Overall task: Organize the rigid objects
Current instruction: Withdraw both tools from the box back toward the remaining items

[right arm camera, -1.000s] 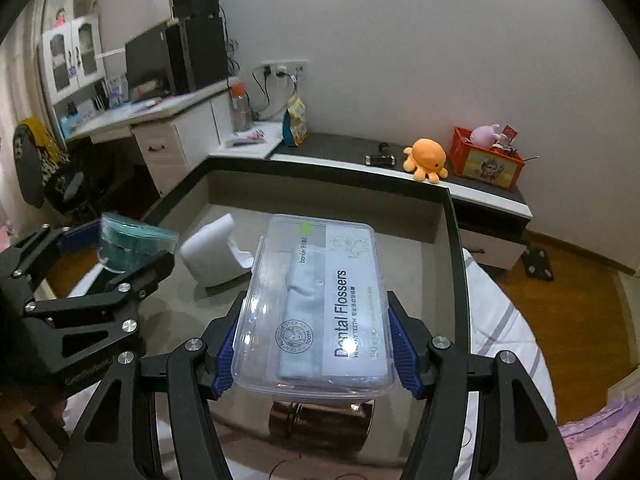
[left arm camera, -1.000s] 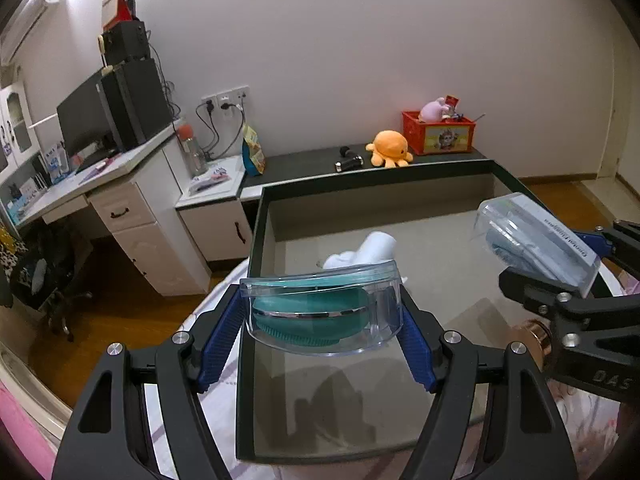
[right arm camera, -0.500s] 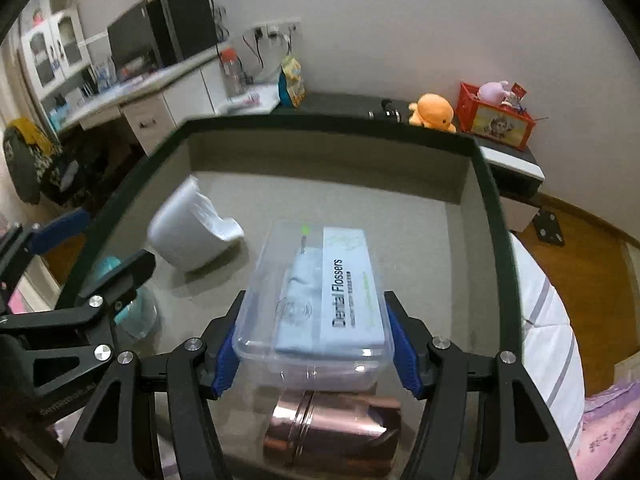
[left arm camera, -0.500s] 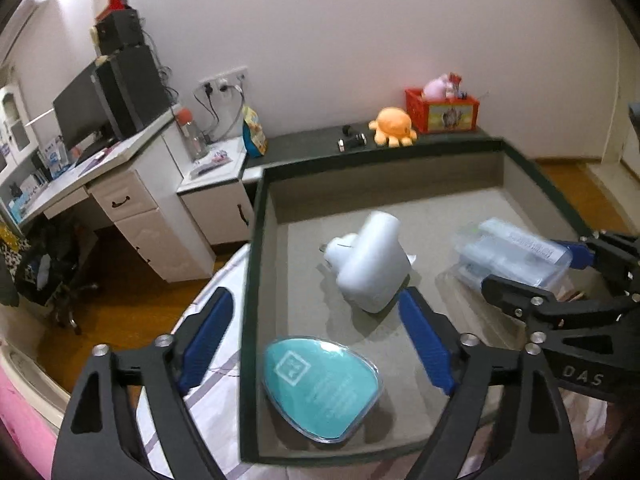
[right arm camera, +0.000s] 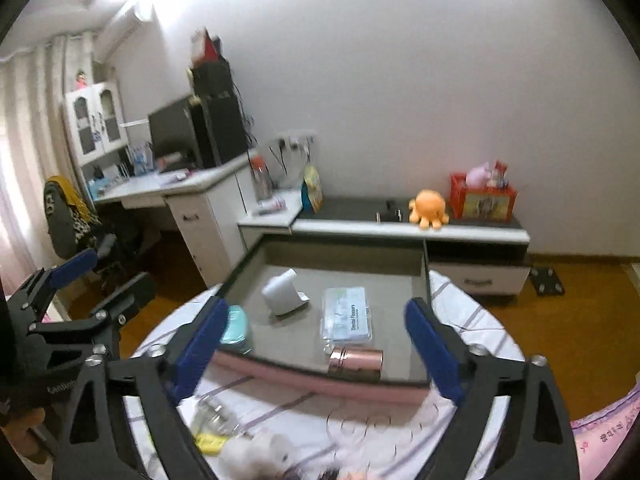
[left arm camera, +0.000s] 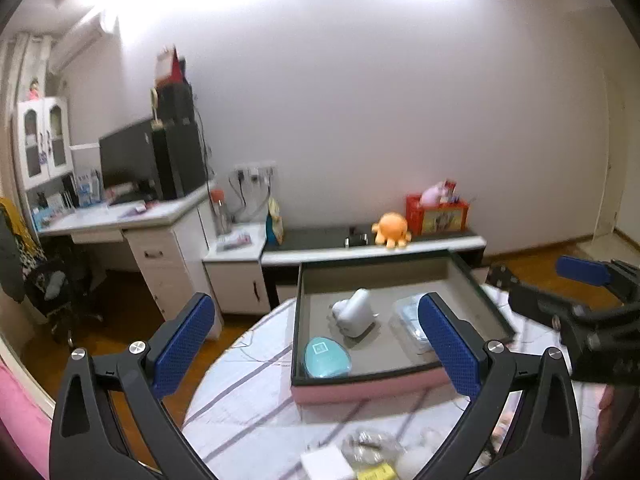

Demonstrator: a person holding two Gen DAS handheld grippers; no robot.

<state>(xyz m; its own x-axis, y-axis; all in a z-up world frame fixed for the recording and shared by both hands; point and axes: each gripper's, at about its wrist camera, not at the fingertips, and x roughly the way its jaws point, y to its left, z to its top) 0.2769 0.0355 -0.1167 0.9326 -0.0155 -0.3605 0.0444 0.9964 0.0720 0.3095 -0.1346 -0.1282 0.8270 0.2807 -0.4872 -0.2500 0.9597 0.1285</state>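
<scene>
Stowed in grey-lined pink tray (right arm camera: 320,382): teal egg-shaped case (left arm camera: 328,357), clear floss box (right arm camera: 347,315) | left gripper (left arm camera: 316,344), right gripper (right arm camera: 316,348): jaws just spread, empty | left: cloth-top clutter (right arm camera: 224,432)

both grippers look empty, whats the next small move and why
Probably lower one gripper toward the loose items on the striped cloth in front of the tray. Both the left gripper and right gripper have just opened and hold nothing; the teal case, white gadget and flosser box already lie in the tray.

In tray (right arm camera: 426,276): case (right arm camera: 236,326) left, charger (right arm camera: 282,290) middle, floss box (right arm camera: 348,316) right.
</scene>
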